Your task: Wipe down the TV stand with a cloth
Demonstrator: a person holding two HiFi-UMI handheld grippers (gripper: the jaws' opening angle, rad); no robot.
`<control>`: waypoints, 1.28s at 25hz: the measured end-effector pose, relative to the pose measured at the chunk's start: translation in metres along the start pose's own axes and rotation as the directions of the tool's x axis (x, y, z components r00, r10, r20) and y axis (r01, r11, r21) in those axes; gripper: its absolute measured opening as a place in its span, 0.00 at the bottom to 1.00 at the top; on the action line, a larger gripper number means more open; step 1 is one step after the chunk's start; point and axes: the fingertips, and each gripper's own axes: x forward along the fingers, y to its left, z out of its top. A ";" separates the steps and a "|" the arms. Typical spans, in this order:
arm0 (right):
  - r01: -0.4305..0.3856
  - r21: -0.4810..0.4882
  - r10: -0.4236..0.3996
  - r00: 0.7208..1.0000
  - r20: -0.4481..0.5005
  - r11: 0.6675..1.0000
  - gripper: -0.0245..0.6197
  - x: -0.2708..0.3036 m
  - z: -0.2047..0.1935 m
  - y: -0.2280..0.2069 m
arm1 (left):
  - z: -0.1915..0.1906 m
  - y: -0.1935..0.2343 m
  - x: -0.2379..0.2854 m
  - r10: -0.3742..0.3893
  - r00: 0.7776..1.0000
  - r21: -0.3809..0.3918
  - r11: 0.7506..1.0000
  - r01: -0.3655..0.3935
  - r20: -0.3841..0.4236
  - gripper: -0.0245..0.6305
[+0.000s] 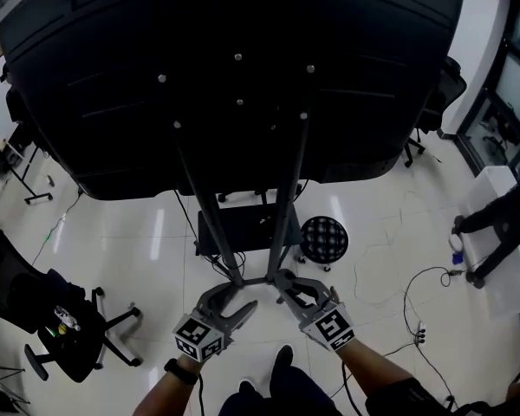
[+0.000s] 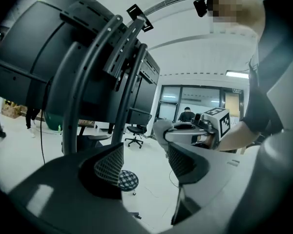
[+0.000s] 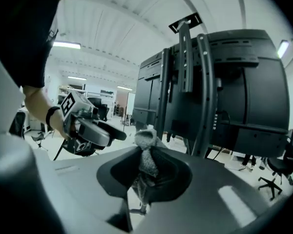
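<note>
The TV stand's two dark poles [image 1: 286, 189] run up the black back of a big TV [image 1: 234, 59]. In the left gripper view the poles [image 2: 78, 96] rise just left of my jaws. In the right gripper view they [image 3: 205, 91] stand ahead, slightly right. My right gripper [image 3: 146, 165] is shut on a grey cloth [image 3: 147, 152]. In the head view it [image 1: 286, 282] sits close to the right pole's lower end. My left gripper [image 2: 144, 162] is open with nothing between its ribbed pads [image 2: 110, 165]. In the head view it [image 1: 241, 306] sits beside the right one.
The stand's low black shelf [image 1: 238, 228] lies below the poles. A round checkered stool [image 1: 323, 238] stands right of it. An office chair [image 1: 61, 328] is at the lower left. Cables [image 1: 416, 293] trail over the white floor, and a white table [image 1: 503, 258] is at the right.
</note>
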 end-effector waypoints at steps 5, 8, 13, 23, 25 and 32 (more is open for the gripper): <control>0.062 0.117 -0.074 0.992 0.101 0.991 0.11 -0.046 0.056 0.039 | 0.020 -0.040 -0.068 -0.041 0.999 0.033 0.999 0.040 0.022 0.51; 0.072 0.157 -0.093 0.986 0.136 0.985 0.11 -0.071 0.073 0.073 | 0.023 -0.062 -0.106 -0.052 0.998 0.040 0.998 0.051 0.034 0.51; 0.073 0.221 -0.114 0.977 0.178 0.972 0.11 -0.107 0.093 0.131 | 0.032 -0.097 -0.160 -0.075 0.995 0.055 0.996 0.072 0.064 0.51; 0.040 0.304 -0.123 0.958 0.260 0.952 0.10 -0.162 0.127 0.184 | 0.036 -0.140 -0.226 -0.061 0.992 0.023 0.998 0.059 0.114 0.50; 0.035 0.303 -0.118 0.958 0.262 0.952 0.10 -0.168 0.130 0.190 | 0.037 -0.147 -0.233 -0.056 0.991 0.012 0.998 0.055 0.117 0.50; 0.019 0.295 -0.108 0.952 0.287 0.955 0.10 -0.189 0.137 0.206 | 0.047 -0.175 -0.237 -0.076 0.992 0.044 0.996 0.072 0.105 0.51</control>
